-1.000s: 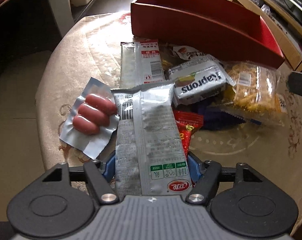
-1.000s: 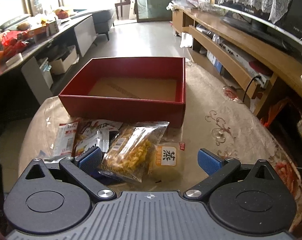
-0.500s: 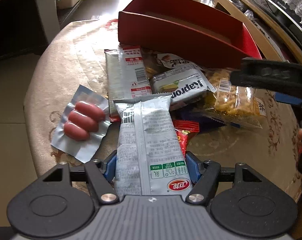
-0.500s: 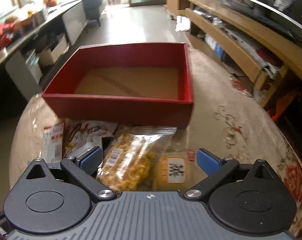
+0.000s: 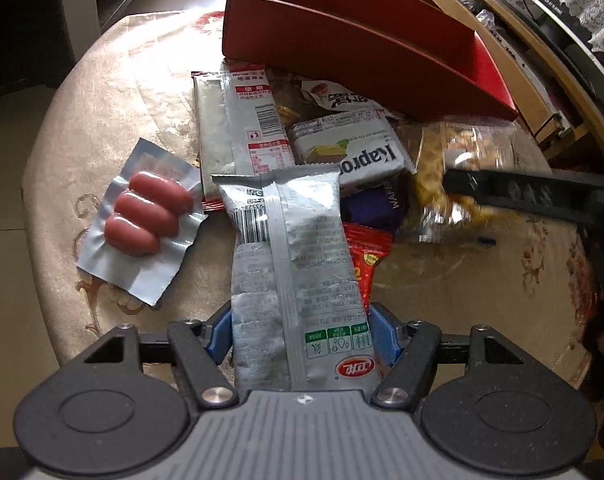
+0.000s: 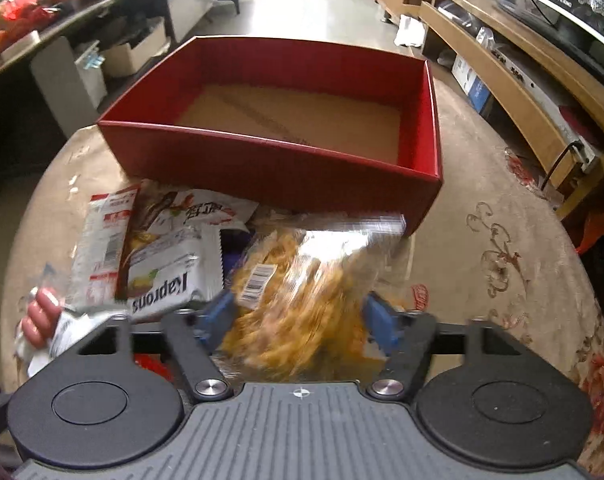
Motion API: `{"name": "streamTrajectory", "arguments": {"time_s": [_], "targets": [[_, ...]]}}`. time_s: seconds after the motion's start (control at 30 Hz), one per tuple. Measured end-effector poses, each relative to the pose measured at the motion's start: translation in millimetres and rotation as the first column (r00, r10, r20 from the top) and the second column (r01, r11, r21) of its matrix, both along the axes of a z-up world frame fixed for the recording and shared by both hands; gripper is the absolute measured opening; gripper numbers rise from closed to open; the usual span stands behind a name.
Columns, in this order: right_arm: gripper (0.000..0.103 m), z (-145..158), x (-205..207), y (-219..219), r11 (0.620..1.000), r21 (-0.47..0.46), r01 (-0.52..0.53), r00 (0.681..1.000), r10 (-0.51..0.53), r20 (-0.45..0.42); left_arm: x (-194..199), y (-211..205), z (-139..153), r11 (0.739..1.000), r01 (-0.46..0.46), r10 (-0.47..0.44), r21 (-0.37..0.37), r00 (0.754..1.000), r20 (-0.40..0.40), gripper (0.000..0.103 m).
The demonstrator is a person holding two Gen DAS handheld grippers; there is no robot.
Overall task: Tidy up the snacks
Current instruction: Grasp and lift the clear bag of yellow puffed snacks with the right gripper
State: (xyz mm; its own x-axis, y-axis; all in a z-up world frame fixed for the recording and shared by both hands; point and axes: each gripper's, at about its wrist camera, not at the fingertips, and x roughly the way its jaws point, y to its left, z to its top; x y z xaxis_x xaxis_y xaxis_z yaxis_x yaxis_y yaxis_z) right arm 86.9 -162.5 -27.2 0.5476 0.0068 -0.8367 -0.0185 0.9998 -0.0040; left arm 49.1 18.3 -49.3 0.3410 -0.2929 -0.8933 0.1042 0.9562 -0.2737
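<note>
While both tools grip packets, loose snacks (image 6: 161,264) front the red box (image 6: 269,160).

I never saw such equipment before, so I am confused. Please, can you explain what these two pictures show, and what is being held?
No robot: a person holds a two-finger tool in each hand, each with its own camera looking forward. The left gripper has its jaws shut on a silver snack packet. The right gripper grips a clear bag of yellow snacks. On the round table lie more snacks, including a sausage pack and a Kaprons packet, beside an empty red box.
</note>
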Motion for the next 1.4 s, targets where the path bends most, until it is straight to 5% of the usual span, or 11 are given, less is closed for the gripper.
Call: {"name": "streamTrajectory", "arguments": {"time_s": [0.37, 0.83, 1.0, 1.13, 1.4], "targets": [[0.054, 0, -37, -29, 0.995, 0.094, -0.033, 0.999, 0.035, -0.018, 1, 9, 1, 0.996, -0.077, 0.076, -0.051, 0.997, -0.022, 0.068], [0.046, -1, -54, -53, 0.983, 0.183, -0.002, 0.999, 0.008, -0.031, -7, 20, 13, 0.990, -0.133, 0.134, -0.047, 0.991, 0.006, 0.049], [0.045, -3, -59, -55, 0.982, 0.187, 0.008, 0.999, 0.000, -0.043, -4, 12, 11, 0.991, -0.131, 0.131, -0.019, 0.991, 0.013, 0.053], [0.053, -7, -56, -53, 0.984, 0.179, 0.013, 0.998, -0.002, -0.062, 6, 6, 2, 0.983, -0.179, 0.178, 0.039, 0.984, 0.021, 0.059], [0.089, -24, -46, -44, 0.992, 0.120, 0.036, 0.995, -0.024, -0.100, 19, 19, -3, 0.960, -0.280, 0.280, 0.022, 0.960, 0.018, 0.058]]}}
